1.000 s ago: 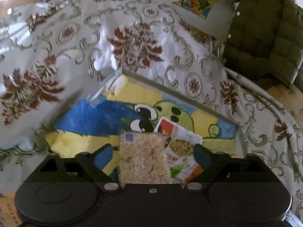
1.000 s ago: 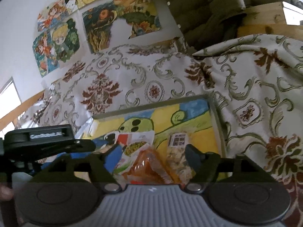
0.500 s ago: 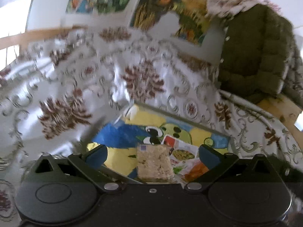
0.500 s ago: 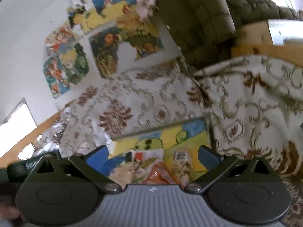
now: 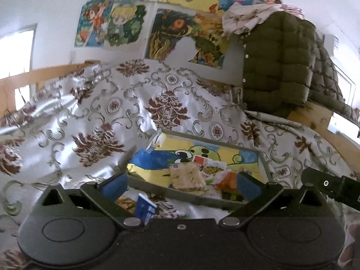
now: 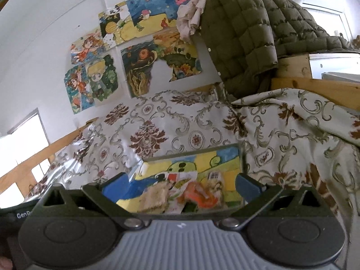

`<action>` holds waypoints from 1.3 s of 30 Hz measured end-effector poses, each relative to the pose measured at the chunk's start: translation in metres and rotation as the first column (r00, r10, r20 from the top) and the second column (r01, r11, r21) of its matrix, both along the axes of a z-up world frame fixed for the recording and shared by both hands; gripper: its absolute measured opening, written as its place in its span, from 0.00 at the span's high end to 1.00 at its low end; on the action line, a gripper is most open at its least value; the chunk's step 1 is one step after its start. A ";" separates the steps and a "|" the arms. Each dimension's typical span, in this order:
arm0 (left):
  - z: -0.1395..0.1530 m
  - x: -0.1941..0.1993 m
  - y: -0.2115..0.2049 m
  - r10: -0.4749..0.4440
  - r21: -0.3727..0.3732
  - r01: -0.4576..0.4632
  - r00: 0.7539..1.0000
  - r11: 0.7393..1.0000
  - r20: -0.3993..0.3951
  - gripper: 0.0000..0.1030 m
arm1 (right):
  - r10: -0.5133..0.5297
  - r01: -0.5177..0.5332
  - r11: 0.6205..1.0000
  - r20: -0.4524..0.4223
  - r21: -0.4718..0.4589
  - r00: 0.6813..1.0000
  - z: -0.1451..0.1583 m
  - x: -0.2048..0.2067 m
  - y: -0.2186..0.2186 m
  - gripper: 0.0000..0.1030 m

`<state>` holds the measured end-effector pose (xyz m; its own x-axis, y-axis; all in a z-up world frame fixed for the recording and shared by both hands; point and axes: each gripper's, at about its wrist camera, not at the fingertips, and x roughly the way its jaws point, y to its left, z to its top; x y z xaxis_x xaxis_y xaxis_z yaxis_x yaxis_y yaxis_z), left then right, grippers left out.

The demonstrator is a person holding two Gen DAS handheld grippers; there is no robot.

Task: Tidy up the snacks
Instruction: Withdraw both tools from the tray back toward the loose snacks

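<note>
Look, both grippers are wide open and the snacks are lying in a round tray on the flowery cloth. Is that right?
Not quite. The tray is rectangular, not round; the left wrist view shows its straight edges and corners. The rest holds: left gripper and right gripper are wide open, snacks lie inside, on the flowery cloth.

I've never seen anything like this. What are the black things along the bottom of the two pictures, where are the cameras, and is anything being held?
No robot here: a person carries a hand-held two-finger tool in each hand, and each tool has a wide-angle camera looking forward along its fingers. One picture comes from the left gripper, the other from the right gripper; the black shapes along the bottom are the tools' own bodies. Both have just been opening and now stand wide open with nothing between their blue pads, so nothing is held. Ahead, on a flowered cloth, lies a shallow tray with a cartoon picture inside. In it sit snack packets: a pale crumbly bar, an orange packet and a white printed packet. A small blue packet lies on the cloth outside the tray.
</note>
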<state>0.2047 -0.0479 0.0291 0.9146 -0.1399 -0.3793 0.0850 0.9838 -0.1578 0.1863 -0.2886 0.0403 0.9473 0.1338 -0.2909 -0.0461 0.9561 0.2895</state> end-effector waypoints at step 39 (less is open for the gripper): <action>-0.024 -0.152 0.051 0.162 0.109 -0.149 0.980 0.983 -0.118 0.01 | -0.036 0.019 0.988 -0.105 -0.151 0.994 -0.017 -0.137 0.047 0.00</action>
<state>0.0528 0.0027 0.0054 0.8661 0.0442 -0.4979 -0.0846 0.9947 -0.0588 0.0494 -0.2420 0.0233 0.9123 0.0553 -0.4057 0.0043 0.9895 0.1446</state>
